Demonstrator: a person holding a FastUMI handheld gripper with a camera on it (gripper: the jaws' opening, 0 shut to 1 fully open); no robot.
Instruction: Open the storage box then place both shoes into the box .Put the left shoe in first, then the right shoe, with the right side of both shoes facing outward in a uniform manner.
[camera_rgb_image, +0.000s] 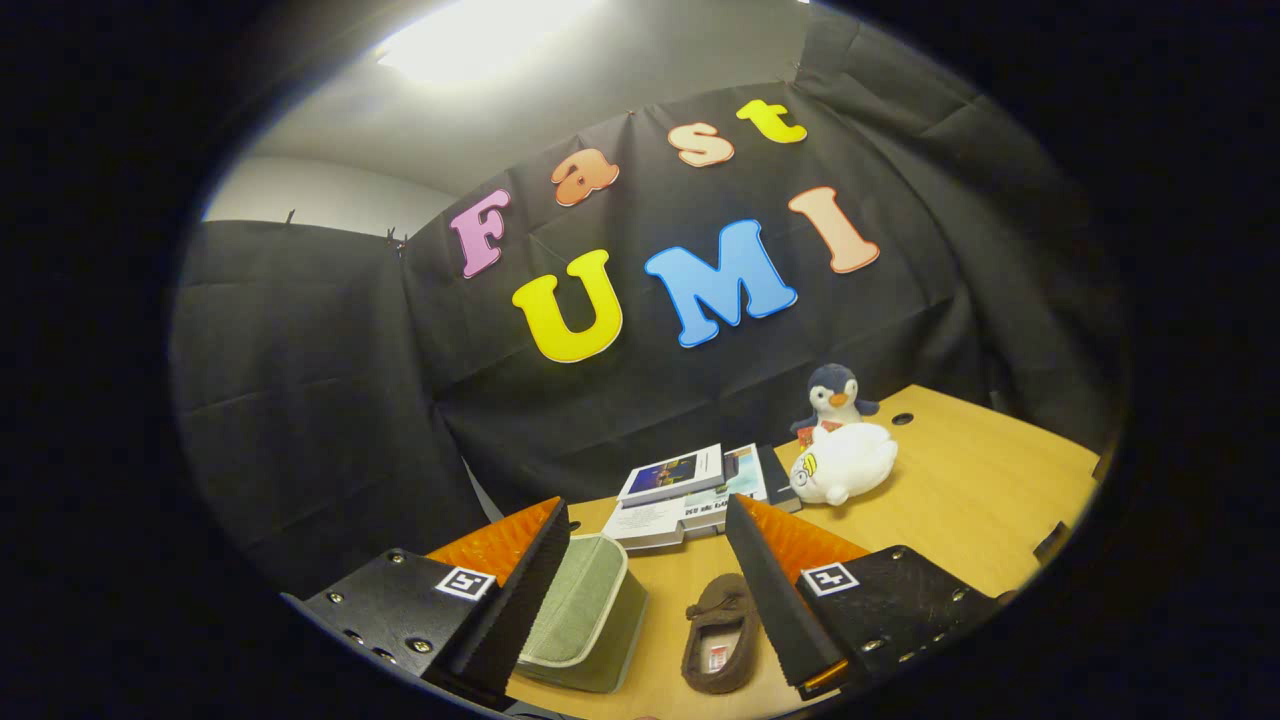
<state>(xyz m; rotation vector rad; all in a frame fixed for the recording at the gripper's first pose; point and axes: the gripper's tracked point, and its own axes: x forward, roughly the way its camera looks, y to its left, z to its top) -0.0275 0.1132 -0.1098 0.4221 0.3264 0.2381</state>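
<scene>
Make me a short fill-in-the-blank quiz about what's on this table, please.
1. The fingers are spread ____, holding nothing.
2. Between them on the table lie a green box and a ____ shoe.
3. The penguin toy stands just behind a ____ plush toy.
4. Beyond the fingers lies a stack of ____.

Missing words: open; brown; white; books

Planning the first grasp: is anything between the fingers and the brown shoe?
Nothing visible. The hand-held gripper is open, and the brown shoe lies on the bare table between its fingers, beside the green box.
</scene>
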